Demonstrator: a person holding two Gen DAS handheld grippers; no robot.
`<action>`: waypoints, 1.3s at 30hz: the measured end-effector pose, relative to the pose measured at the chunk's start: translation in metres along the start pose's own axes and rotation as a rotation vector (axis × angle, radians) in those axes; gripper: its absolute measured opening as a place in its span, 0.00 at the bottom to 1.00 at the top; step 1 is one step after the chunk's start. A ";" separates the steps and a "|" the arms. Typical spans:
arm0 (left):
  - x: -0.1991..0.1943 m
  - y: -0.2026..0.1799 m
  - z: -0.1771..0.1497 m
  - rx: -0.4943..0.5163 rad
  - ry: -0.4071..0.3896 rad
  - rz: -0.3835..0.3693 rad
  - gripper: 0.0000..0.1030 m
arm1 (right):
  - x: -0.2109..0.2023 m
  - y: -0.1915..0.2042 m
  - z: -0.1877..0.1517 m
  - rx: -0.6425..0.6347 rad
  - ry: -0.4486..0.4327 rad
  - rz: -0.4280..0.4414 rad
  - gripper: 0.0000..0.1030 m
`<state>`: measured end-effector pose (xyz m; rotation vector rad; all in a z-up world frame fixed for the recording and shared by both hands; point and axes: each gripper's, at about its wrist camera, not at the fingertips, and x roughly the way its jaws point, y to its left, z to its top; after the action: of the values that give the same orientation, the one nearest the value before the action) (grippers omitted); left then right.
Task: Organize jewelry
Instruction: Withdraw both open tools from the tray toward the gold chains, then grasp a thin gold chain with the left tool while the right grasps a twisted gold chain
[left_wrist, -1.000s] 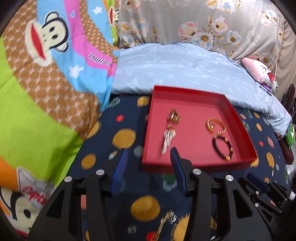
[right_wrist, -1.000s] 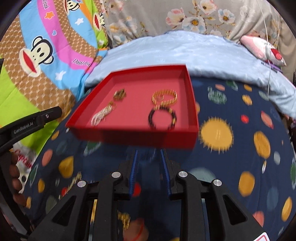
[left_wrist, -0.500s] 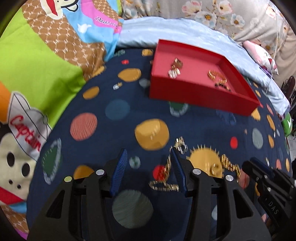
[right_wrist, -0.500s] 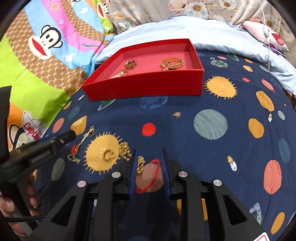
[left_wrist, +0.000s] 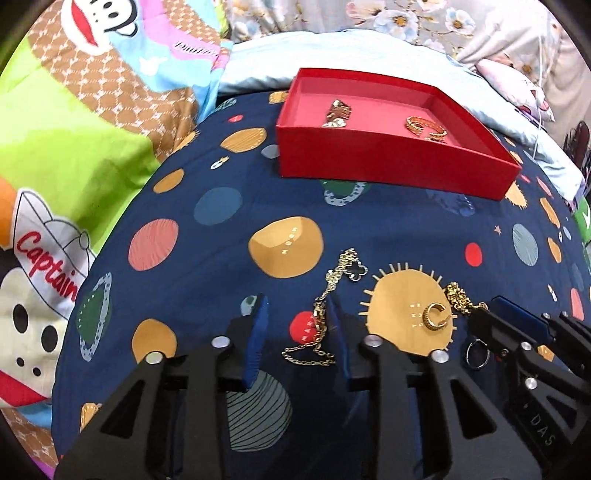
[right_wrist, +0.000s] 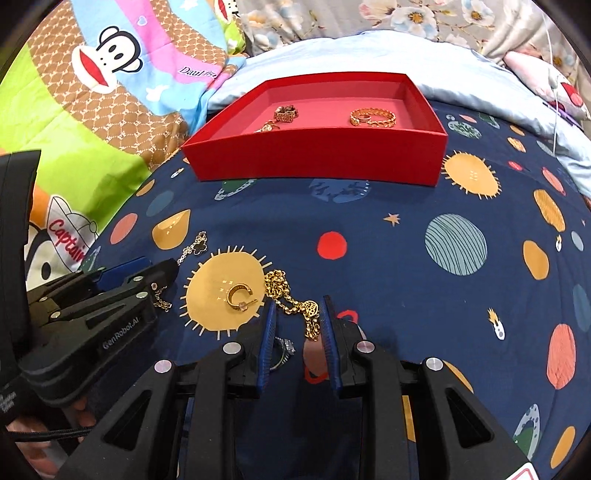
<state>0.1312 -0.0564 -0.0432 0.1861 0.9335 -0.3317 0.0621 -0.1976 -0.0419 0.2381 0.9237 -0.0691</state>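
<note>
Bedspread (left_wrist: 207, 266) of navy cloth printed with planets carries a shallow red cardboard tray (left_wrist: 388, 162) holding gold pieces, and nearer the tools lie loose chains and a gold C-shaped ear cuff (left_wrist: 434, 315). Left tool (left_wrist: 295, 314) is closing, jaws not yet pinching the pale gold clover-pendant chain (left_wrist: 321, 314) between them. Right tool (right_wrist: 297, 317) stands narrowly spread astride the yellow-gold coin-pendant chain (right_wrist: 295, 304), pads apart from it.

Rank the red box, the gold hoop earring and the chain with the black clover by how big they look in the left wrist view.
1. red box, by far the largest, though farthest away.
2. chain with the black clover, a long strand running back between the left fingers.
3. gold hoop earring, smallest; it lies about as near as the chain, so this ranking is fair.
</note>
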 end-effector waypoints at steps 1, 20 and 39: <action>0.000 -0.002 0.000 0.010 -0.003 -0.005 0.24 | 0.001 0.001 0.000 -0.003 0.000 -0.002 0.24; -0.009 0.004 0.005 -0.014 -0.027 -0.072 0.04 | 0.003 0.003 0.004 -0.034 -0.017 -0.055 0.04; -0.036 0.028 0.019 -0.084 -0.076 -0.090 0.05 | -0.029 -0.023 0.013 0.056 -0.086 -0.056 0.03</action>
<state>0.1361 -0.0291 -0.0026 0.0541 0.8809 -0.3792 0.0511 -0.2238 -0.0153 0.2592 0.8430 -0.1557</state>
